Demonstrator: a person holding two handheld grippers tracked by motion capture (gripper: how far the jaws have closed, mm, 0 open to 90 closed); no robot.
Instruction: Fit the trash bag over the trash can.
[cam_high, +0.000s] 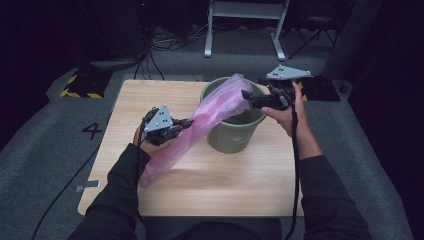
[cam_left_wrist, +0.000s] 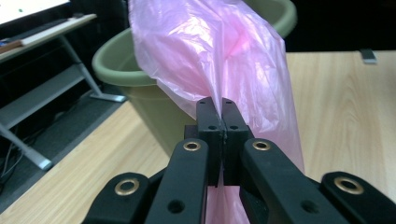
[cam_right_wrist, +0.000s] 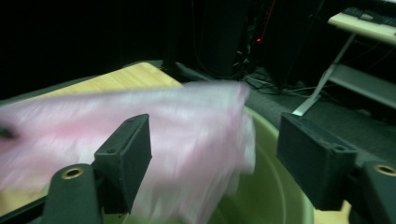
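A pink plastic bag (cam_high: 215, 112) stretches from the table's front left up over the rim of a green bucket (cam_high: 235, 135). My left gripper (cam_high: 187, 121) is shut on the bag's middle. In the left gripper view its jaws (cam_left_wrist: 222, 103) pinch a fold of the bag (cam_left_wrist: 219, 51) in front of the bucket (cam_left_wrist: 116, 70). My right gripper (cam_high: 246, 95) hovers over the bucket at the bag's upper end. In the right gripper view it (cam_right_wrist: 217, 140) is wide open, with the blurred bag (cam_right_wrist: 187, 121) between and beyond the jaws, above the bucket's inside (cam_right_wrist: 275, 186).
The wooden table (cam_high: 225, 185) has bare room in front of and left of the bucket. A white metal frame (cam_high: 245, 25) stands on the floor behind. Black-and-yellow striped plates lie on the floor at the back left (cam_high: 82, 82) and beside the right hand (cam_high: 320, 90).
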